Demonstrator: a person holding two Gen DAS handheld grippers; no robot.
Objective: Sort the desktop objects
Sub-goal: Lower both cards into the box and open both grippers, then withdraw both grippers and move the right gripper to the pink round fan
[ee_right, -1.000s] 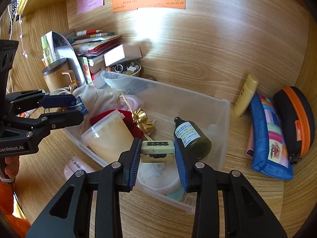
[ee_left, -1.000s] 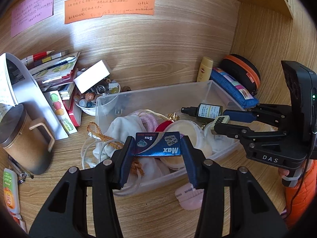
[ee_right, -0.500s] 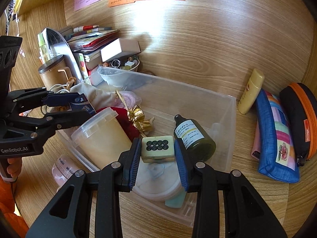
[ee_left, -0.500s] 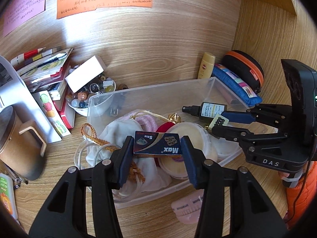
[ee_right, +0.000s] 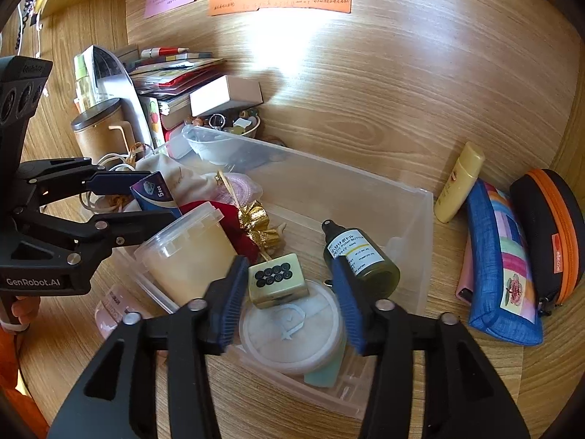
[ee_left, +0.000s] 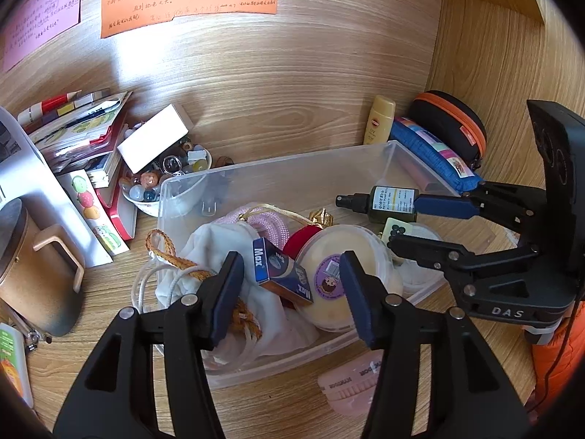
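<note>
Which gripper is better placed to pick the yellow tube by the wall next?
Right. The right gripper, jaws just opening off the mahjong tile between them, is over the bin end nearest the yellow tube.

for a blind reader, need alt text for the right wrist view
The right gripper, jaws just opened, has let a mahjong tile go onto a round lid in a clear bin; a green pump bottle lies beside it.

left tongs point(ee_left: 290, 294): black plastic arms, dark blue ribbed pads, silver rivets; side marked "GenRobot.AI"
right tongs point(ee_right: 287, 301): same black arms, blue pads, silver rivets; side marked "DAS"
camera housings: tall black blocks with round lenses
sleeve point(ee_left: 557, 369): bright orange, thin black cable across it
wrist: white band
</note>
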